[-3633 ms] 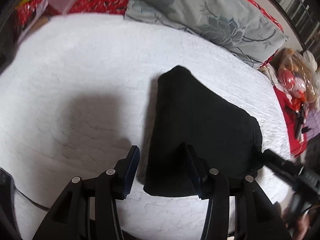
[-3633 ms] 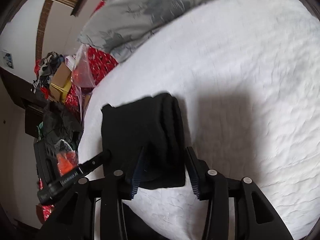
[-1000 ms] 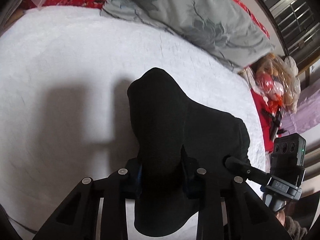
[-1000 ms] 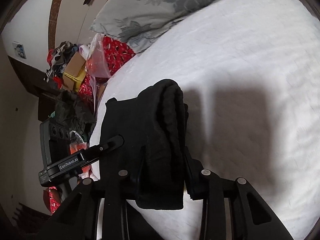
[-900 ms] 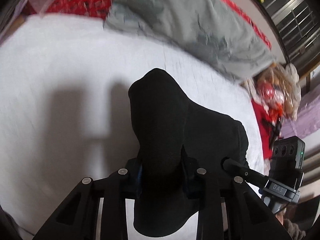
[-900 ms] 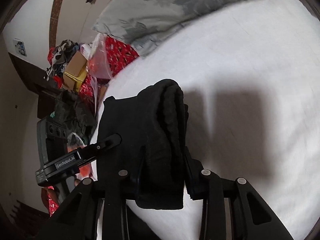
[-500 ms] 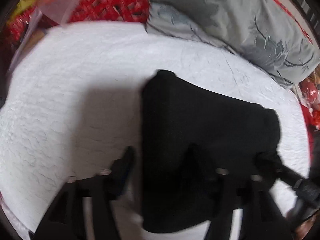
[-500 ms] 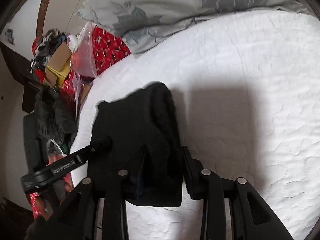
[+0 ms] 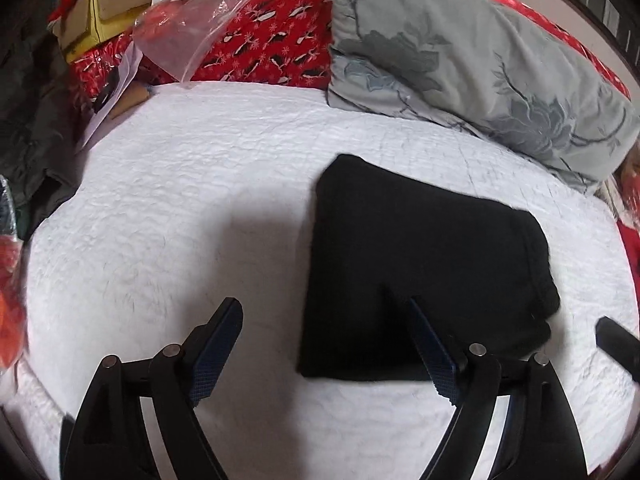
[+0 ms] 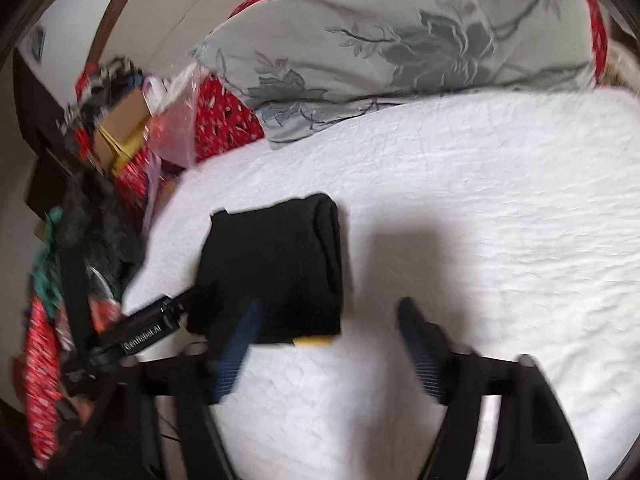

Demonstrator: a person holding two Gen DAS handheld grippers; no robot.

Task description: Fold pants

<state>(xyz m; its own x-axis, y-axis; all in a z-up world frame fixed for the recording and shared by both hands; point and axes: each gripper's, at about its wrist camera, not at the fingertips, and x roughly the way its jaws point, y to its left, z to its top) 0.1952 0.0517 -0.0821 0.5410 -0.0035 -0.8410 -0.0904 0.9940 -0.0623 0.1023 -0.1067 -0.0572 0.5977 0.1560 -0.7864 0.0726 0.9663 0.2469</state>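
The black pants (image 9: 420,264) lie folded into a thick rectangular bundle on the white quilted bed (image 9: 200,208). My left gripper (image 9: 316,316) is open and empty, just off the bundle's near left corner, its right finger over the near edge. In the right wrist view the bundle (image 10: 276,268) lies ahead and to the left. My right gripper (image 10: 328,312) is open and empty beside the bundle's near right corner. A small yellow tag (image 10: 314,341) shows under the near edge. The left gripper's body (image 10: 144,334) shows at the left.
A grey floral pillow (image 9: 480,60) lies at the bed's far side, also in the right wrist view (image 10: 400,48). Red patterned fabric (image 9: 272,44), a clear plastic bag (image 9: 188,28) and a cardboard box (image 9: 108,12) sit beyond the far left edge. Dark clothes (image 10: 92,224) pile up left of the bed.
Both grippers were shut on the folded pants and held them lifted a second ago. The bundle now lies flat on the bed, and both grippers have opened and drawn back.
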